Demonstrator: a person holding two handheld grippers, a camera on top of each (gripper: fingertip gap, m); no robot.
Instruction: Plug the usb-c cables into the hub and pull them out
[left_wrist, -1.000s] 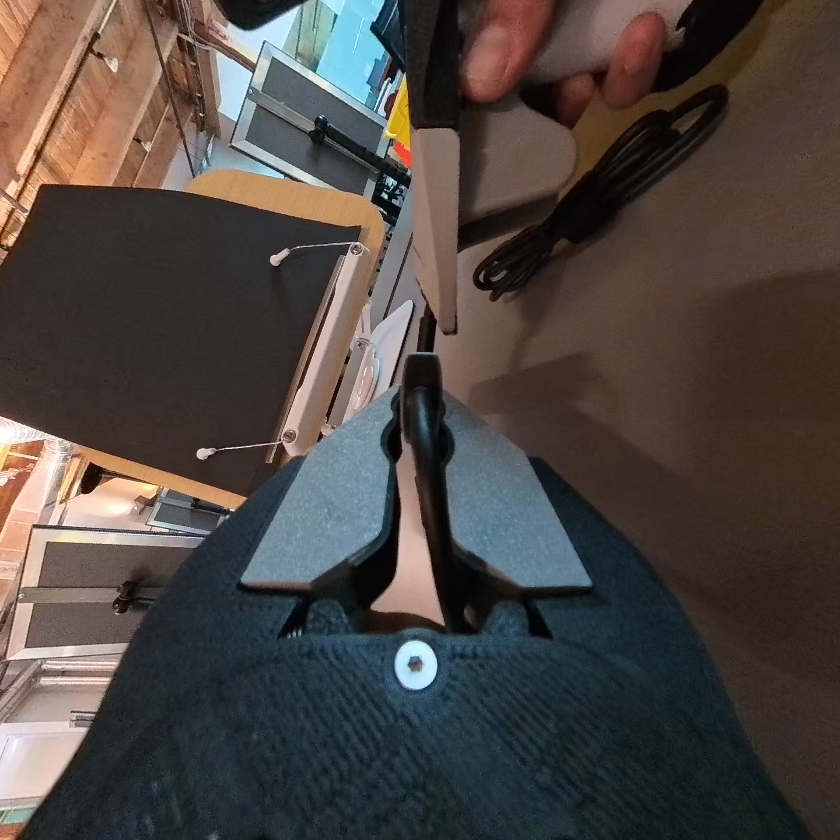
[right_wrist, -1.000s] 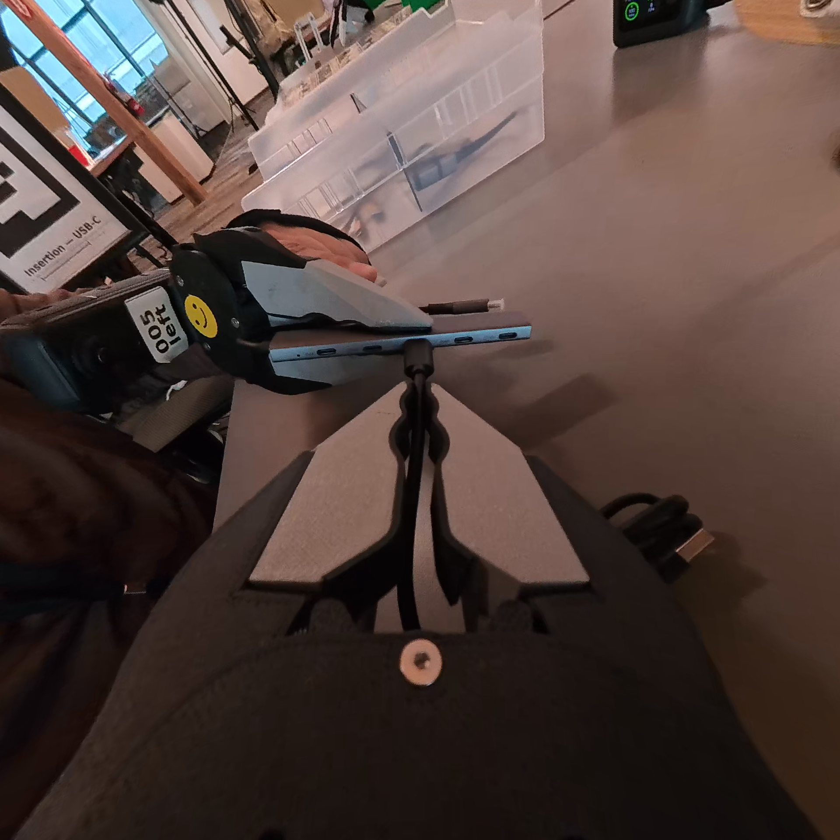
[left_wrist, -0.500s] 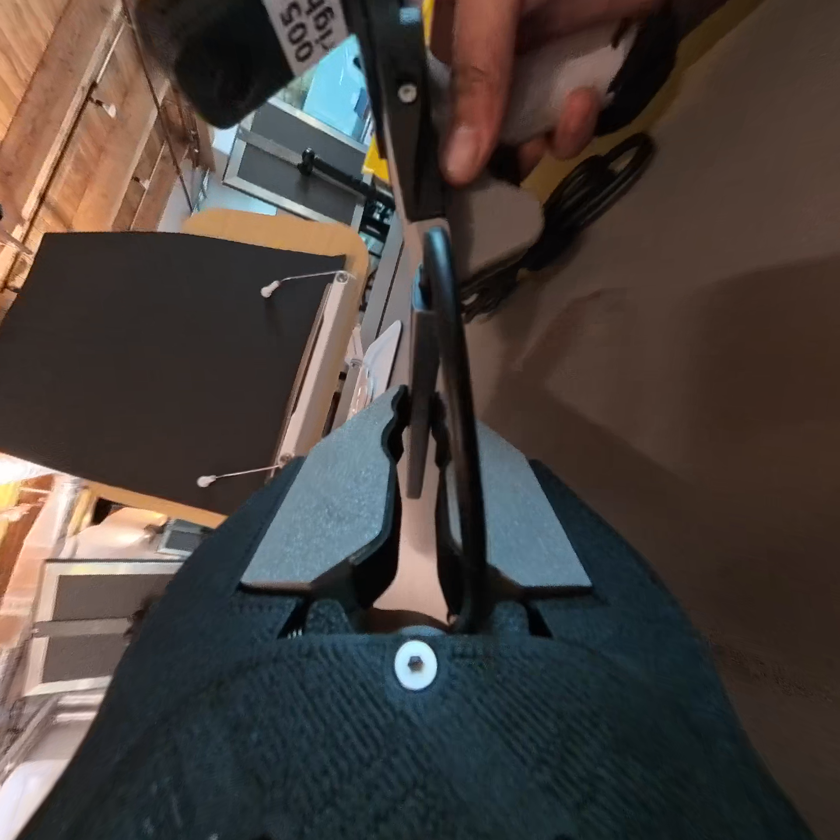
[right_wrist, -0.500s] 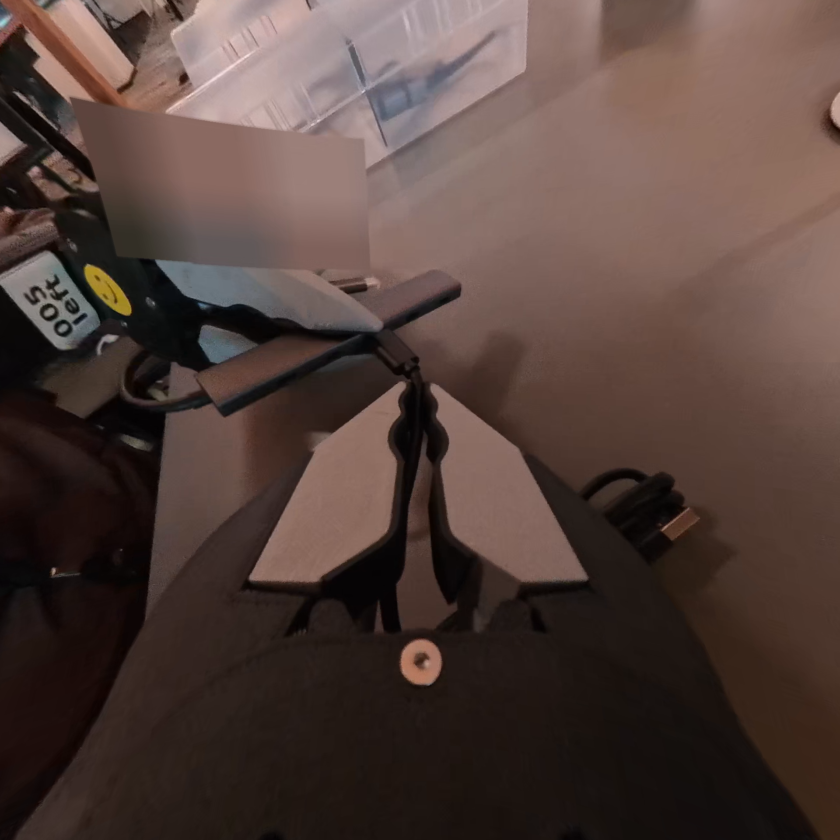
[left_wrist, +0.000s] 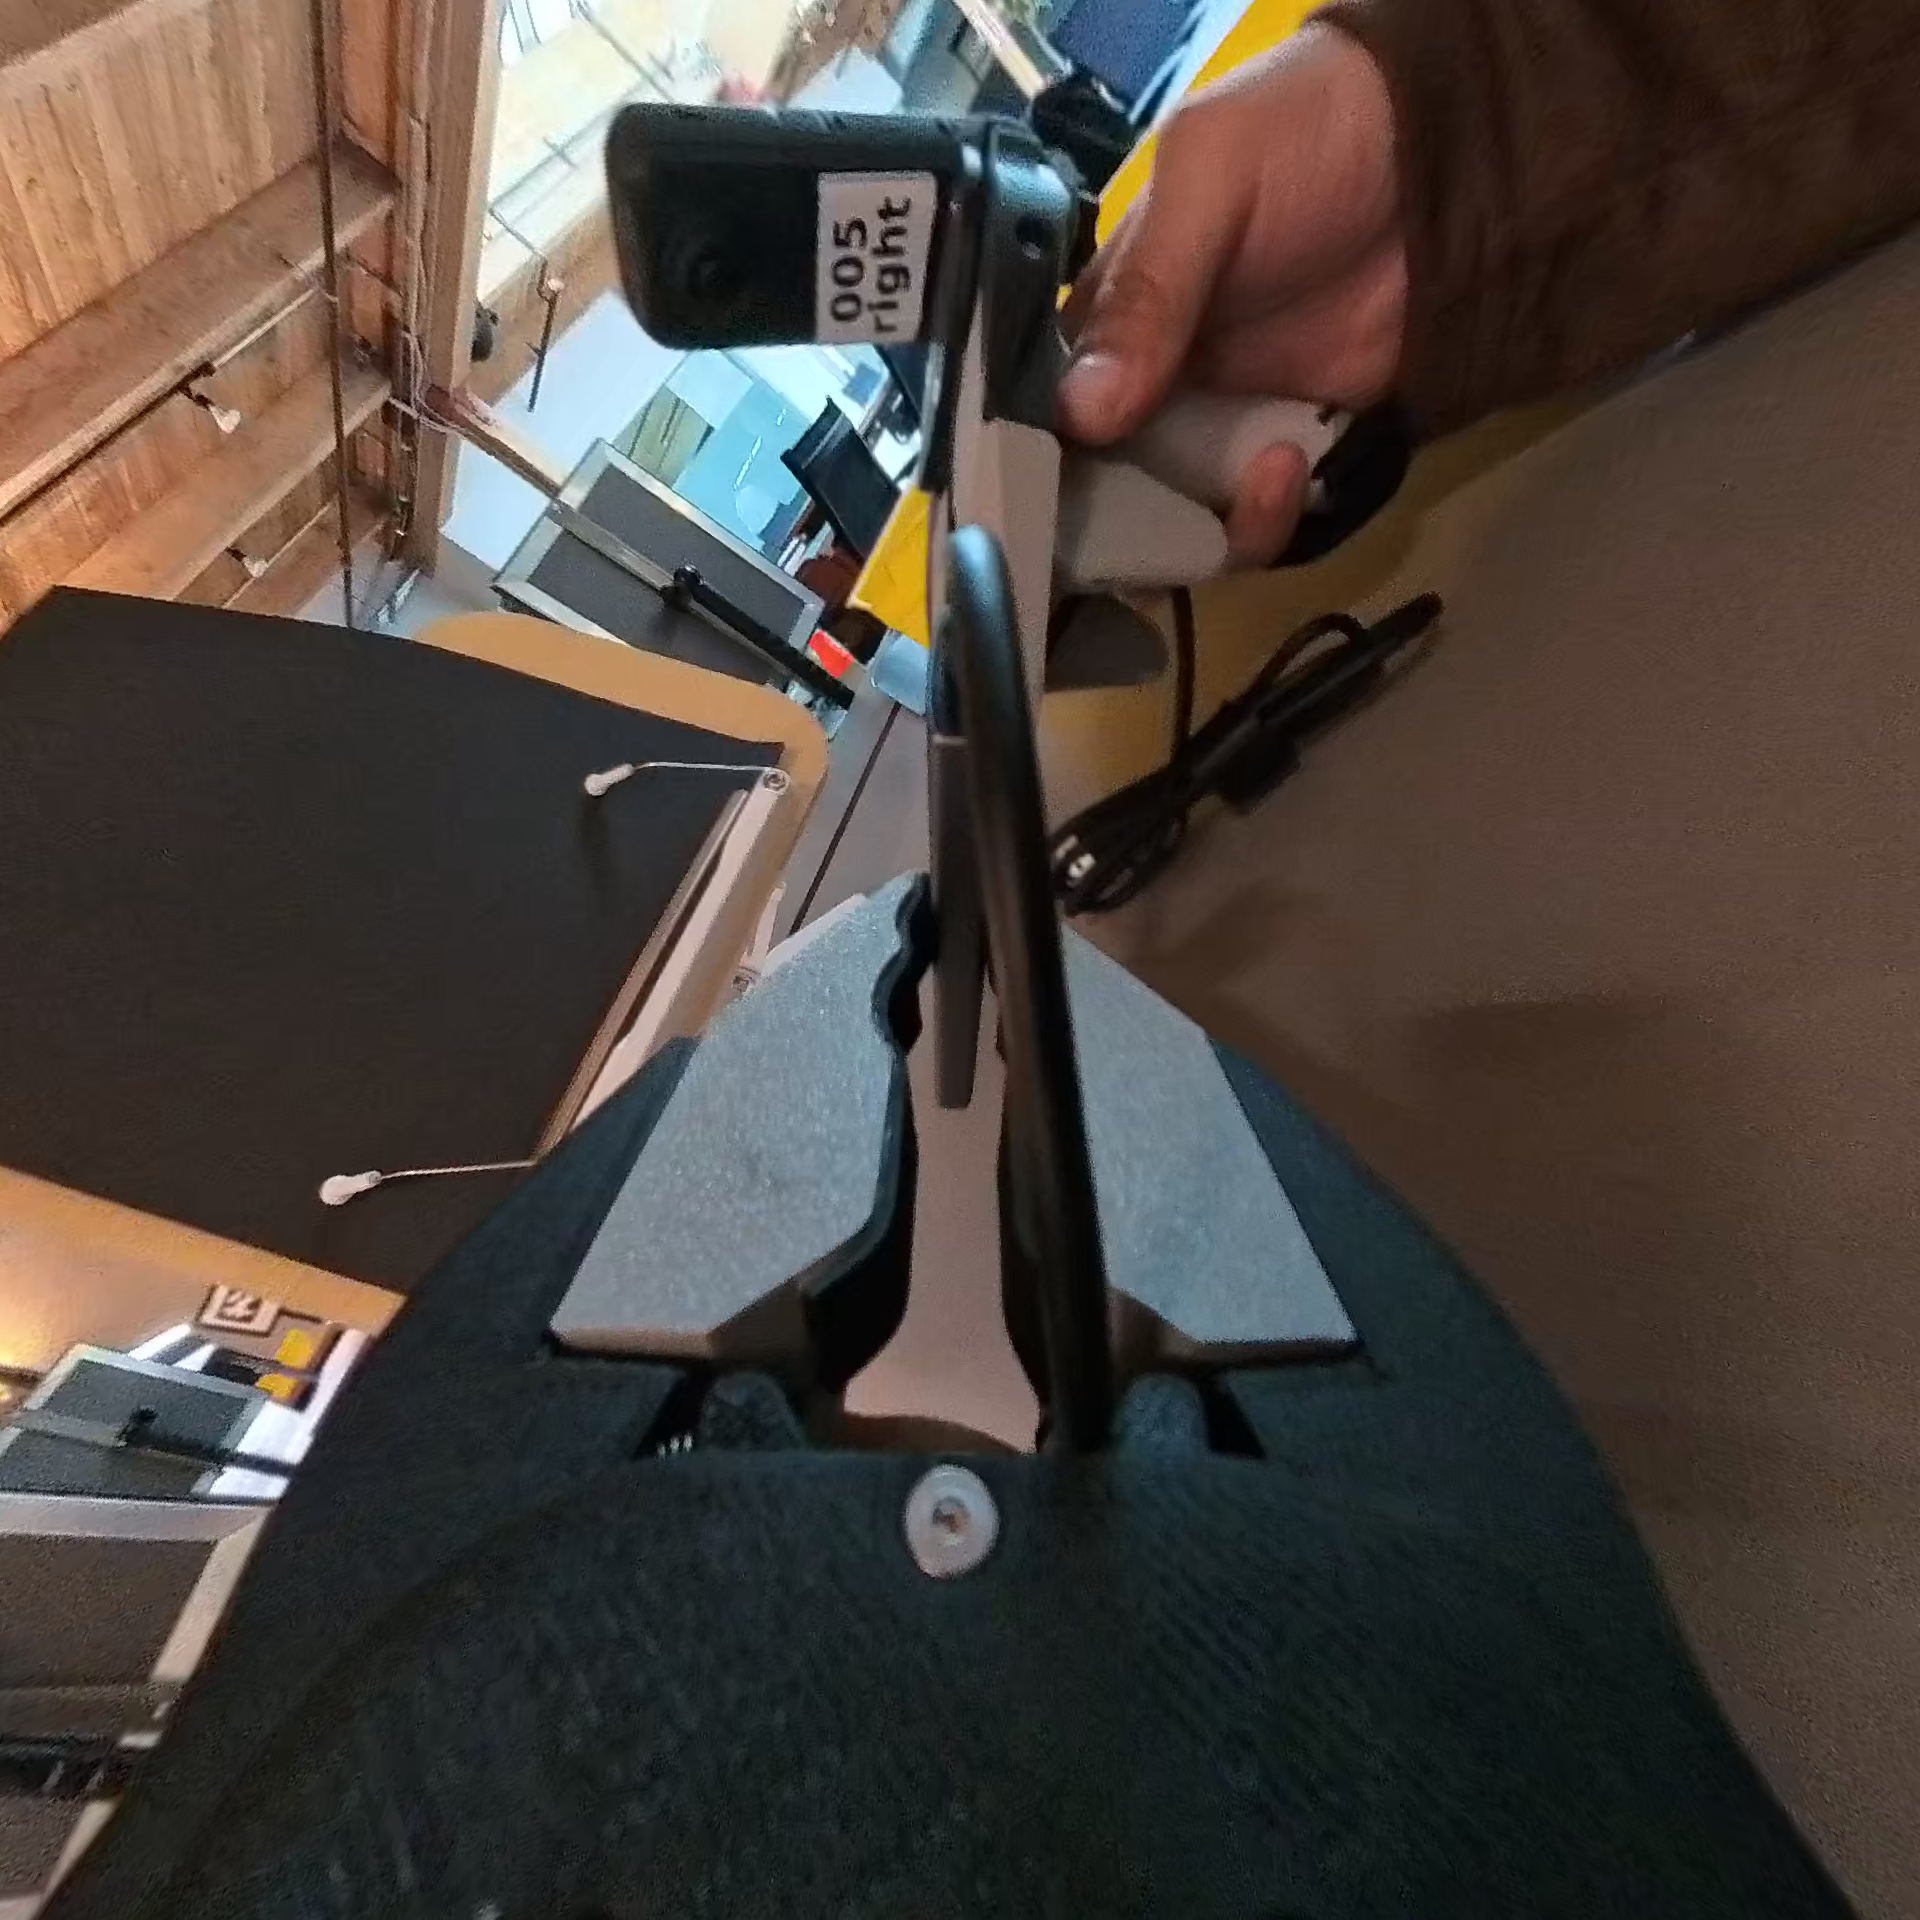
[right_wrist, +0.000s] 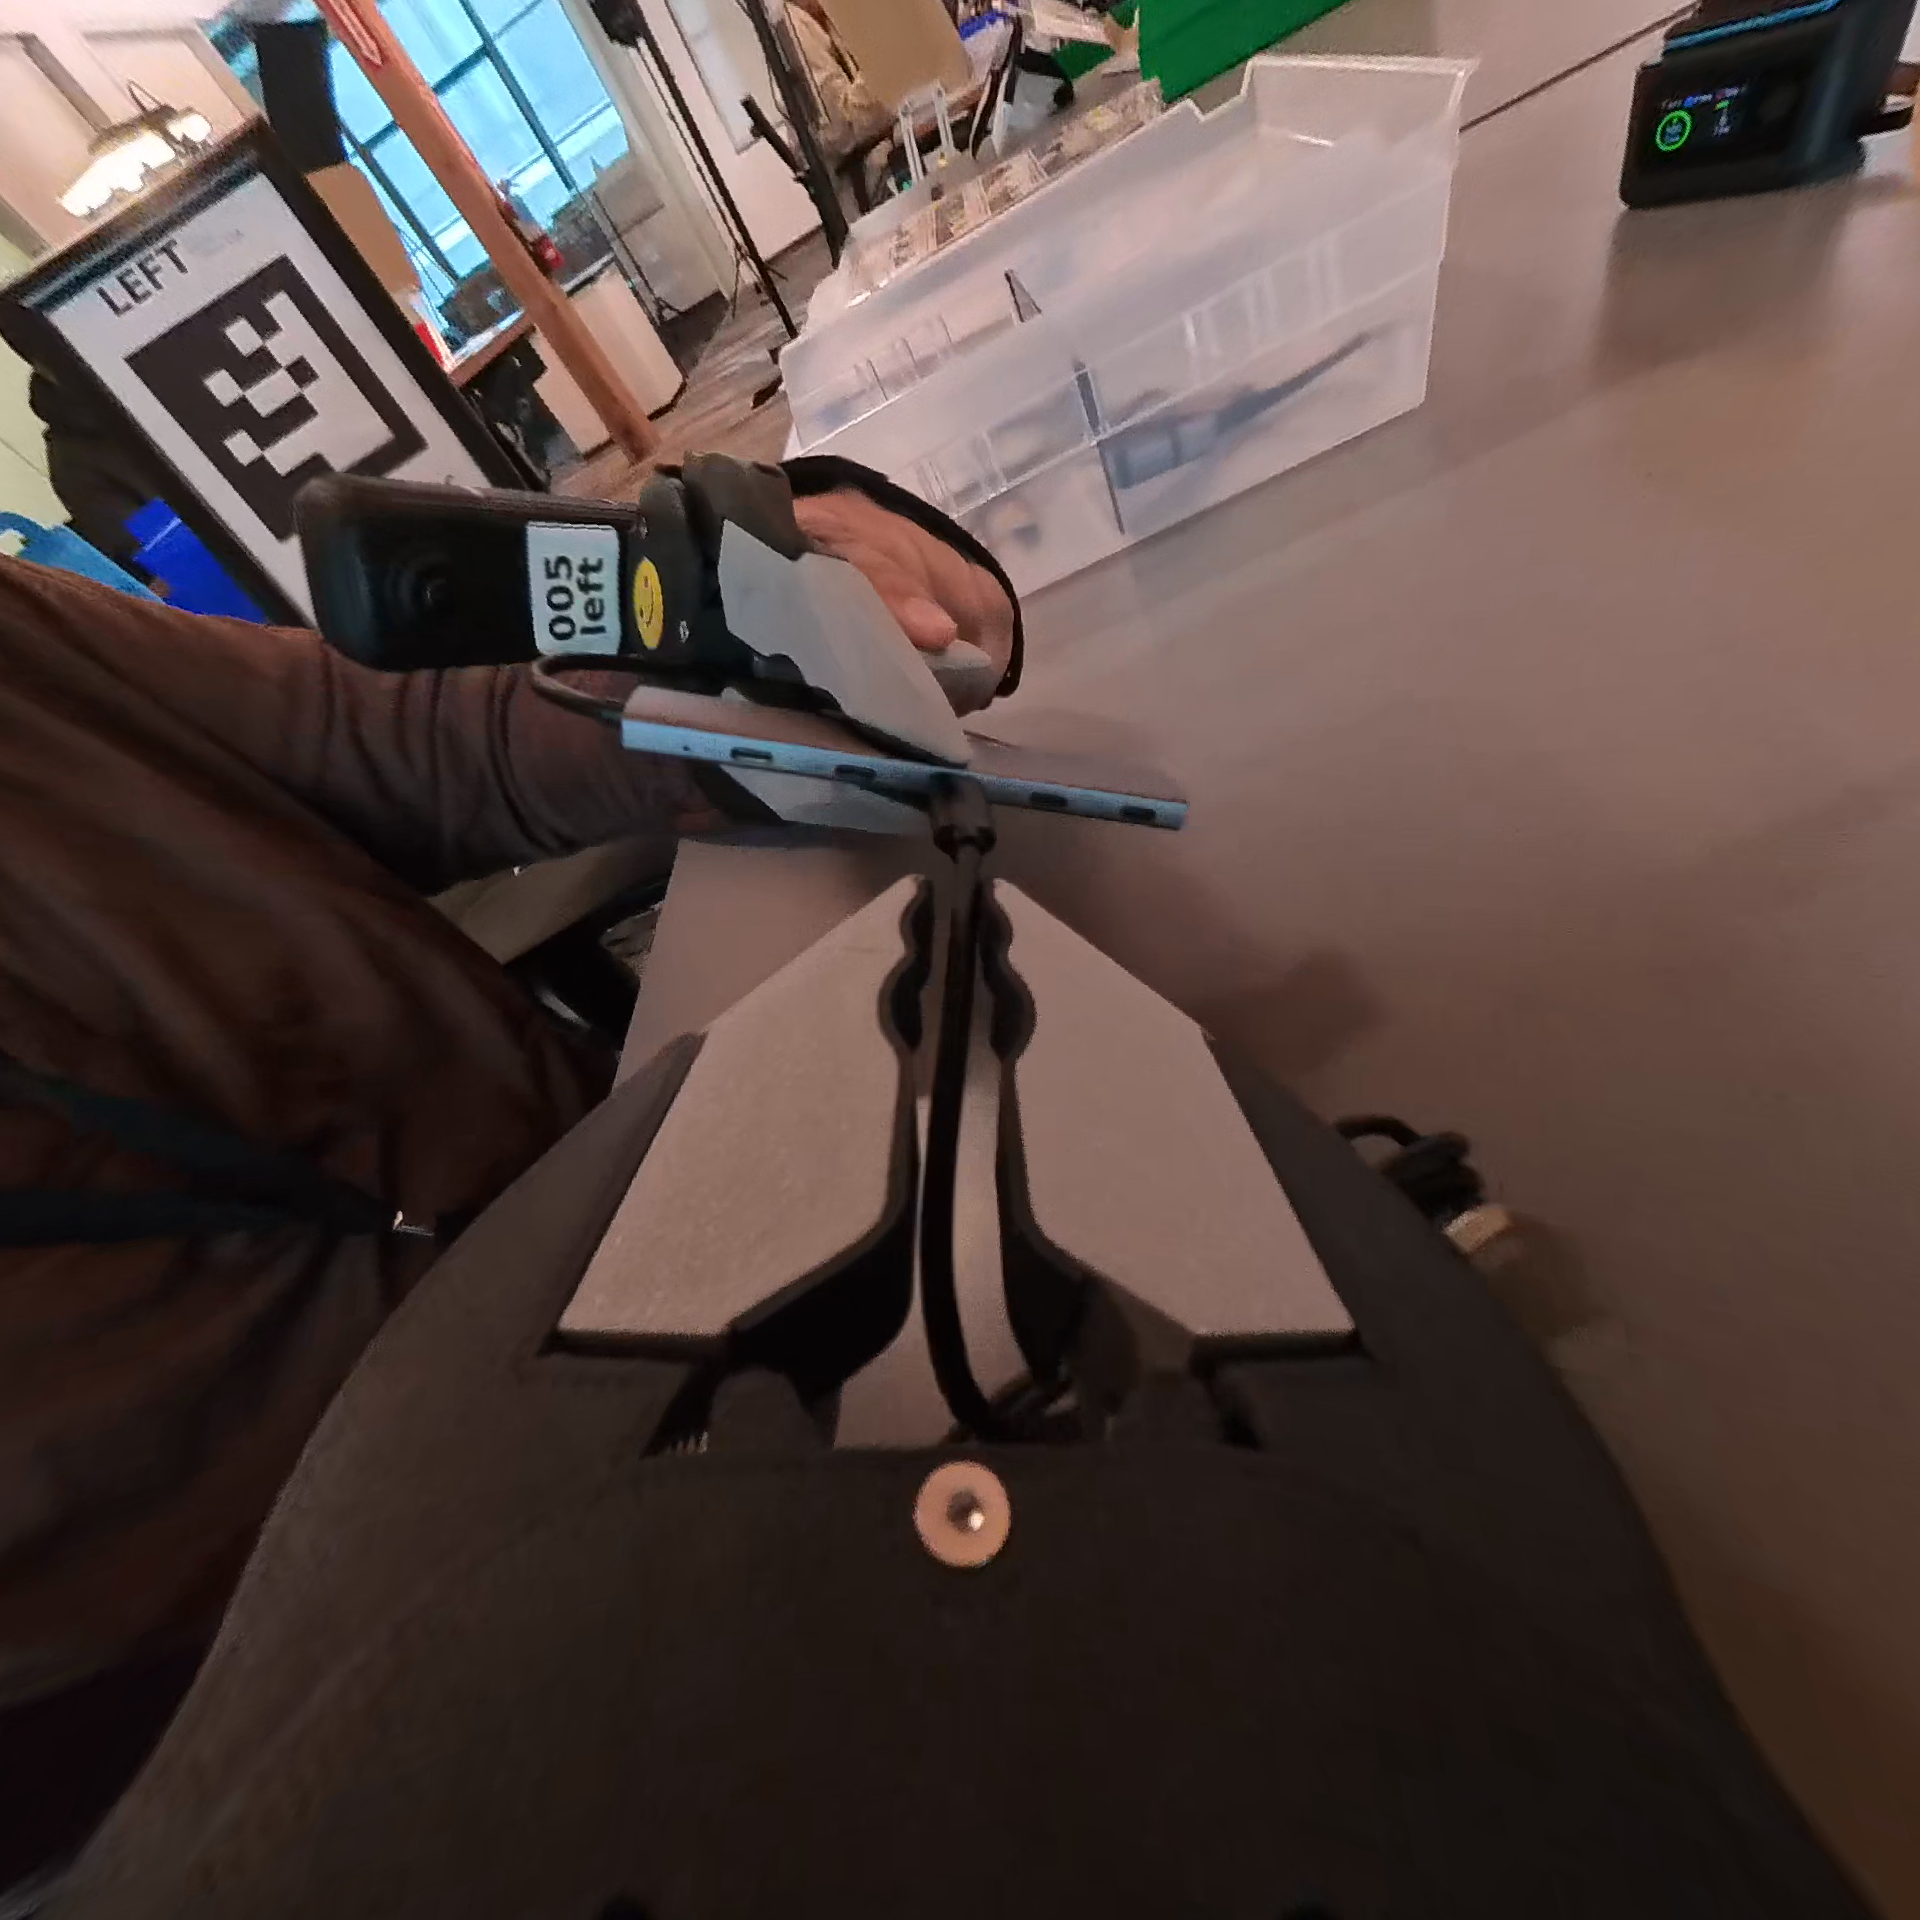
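My left gripper (left_wrist: 987, 914) is shut on the thin grey-blue hub (left_wrist: 954, 935), seen edge-on between its pads together with the hub's own black lead (left_wrist: 1023, 1039). In the right wrist view its fingers (right_wrist: 862, 665) clamp the hub (right_wrist: 1091, 805) from above and below, above the table. A black usb-c plug (right_wrist: 961, 816) sits in a middle port on the hub's edge. Its black cable (right_wrist: 951, 1143) runs back between the fingertips of my right gripper (right_wrist: 958, 894). Those fingers stand slightly apart around the cable, just short of the plug.
A coiled black cable (left_wrist: 1226, 769) lies on the brown table, and shows at the right in the right wrist view (right_wrist: 1423, 1174). A clear plastic bin (right_wrist: 1143, 343) and a small screen device (right_wrist: 1756, 114) stand farther back. A marker board (right_wrist: 260, 384) stands at left.
The hub, tilted half a second ago, is near level again with the plug seated. My right fingers have parted a little around the cable. The hub sits deeper between my left pads.
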